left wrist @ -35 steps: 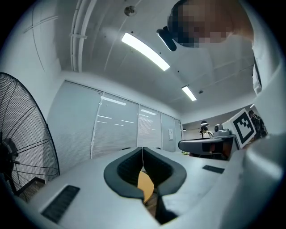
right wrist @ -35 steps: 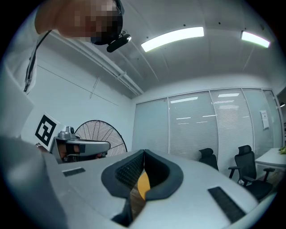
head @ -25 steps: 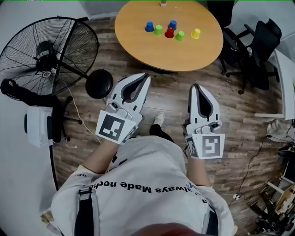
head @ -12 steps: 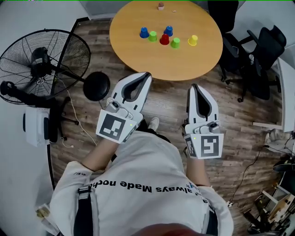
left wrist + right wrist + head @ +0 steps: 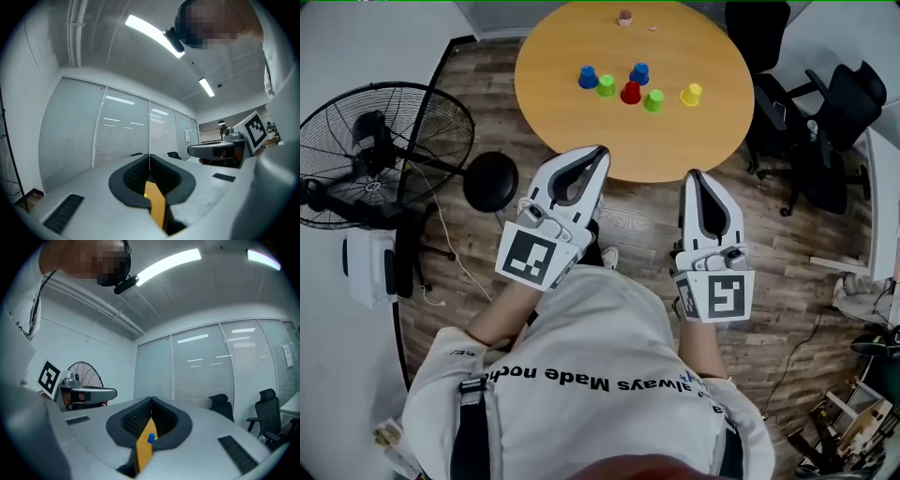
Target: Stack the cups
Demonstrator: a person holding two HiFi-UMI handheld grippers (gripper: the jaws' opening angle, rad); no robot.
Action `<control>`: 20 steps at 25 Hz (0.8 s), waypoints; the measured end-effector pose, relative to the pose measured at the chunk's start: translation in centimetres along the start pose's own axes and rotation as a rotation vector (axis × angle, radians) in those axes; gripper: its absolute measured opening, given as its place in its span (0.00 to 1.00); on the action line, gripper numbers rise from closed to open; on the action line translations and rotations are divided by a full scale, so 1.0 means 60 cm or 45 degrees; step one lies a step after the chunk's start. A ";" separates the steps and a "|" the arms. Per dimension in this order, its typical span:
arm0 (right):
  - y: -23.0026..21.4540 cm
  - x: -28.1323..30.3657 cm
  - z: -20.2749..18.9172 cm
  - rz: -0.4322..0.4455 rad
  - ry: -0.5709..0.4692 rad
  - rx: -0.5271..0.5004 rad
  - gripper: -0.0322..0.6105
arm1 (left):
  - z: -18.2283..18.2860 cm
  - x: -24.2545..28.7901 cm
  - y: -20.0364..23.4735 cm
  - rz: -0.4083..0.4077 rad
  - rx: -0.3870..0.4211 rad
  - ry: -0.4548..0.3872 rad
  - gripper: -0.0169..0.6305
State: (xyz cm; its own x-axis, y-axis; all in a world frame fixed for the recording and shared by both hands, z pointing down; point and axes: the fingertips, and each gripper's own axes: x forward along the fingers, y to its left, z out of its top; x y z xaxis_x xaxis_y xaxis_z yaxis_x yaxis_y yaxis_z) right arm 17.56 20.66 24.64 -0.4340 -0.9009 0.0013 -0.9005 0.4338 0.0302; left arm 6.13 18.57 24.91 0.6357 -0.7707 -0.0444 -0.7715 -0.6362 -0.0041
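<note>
Left hand-held gripper, right hand-held gripper: jaws together, nothing between them, both at near edge of round surface. Six cups unstacked, clustered mid-surface: two blue, two green, red, yellow. Far edge: small item, possibly a pot

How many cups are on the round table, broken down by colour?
blue cups: 2
green cups: 2
red cup: 1
yellow cup: 1
Total: 6 cups
</note>
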 end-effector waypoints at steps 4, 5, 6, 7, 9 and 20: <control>-0.021 0.064 -0.001 0.007 0.001 -0.007 0.09 | -0.004 0.047 0.047 0.000 -0.008 -0.004 0.06; -0.026 0.083 0.000 0.006 0.001 -0.008 0.09 | -0.004 0.060 0.060 -0.002 -0.011 -0.005 0.06; -0.031 0.102 0.001 0.005 0.001 -0.008 0.09 | -0.003 0.073 0.075 -0.004 -0.014 -0.009 0.06; -0.036 0.122 0.001 0.004 0.002 -0.008 0.09 | -0.001 0.086 0.090 -0.007 -0.015 -0.016 0.07; -0.046 0.163 0.003 0.001 0.003 -0.010 0.09 | 0.000 0.113 0.121 -0.014 -0.009 -0.018 0.06; -0.080 0.388 0.012 -0.028 0.001 -0.050 0.09 | -0.004 0.245 0.310 -0.051 -0.016 -0.034 0.06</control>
State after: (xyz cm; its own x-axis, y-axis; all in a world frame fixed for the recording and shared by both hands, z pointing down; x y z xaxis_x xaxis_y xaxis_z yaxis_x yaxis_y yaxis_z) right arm 11.78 -2.40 23.78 -0.4141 -0.9103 0.0006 -0.9080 0.4131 0.0696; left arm 1.13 -4.59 24.40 0.6651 -0.7433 -0.0715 -0.7449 -0.6672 0.0065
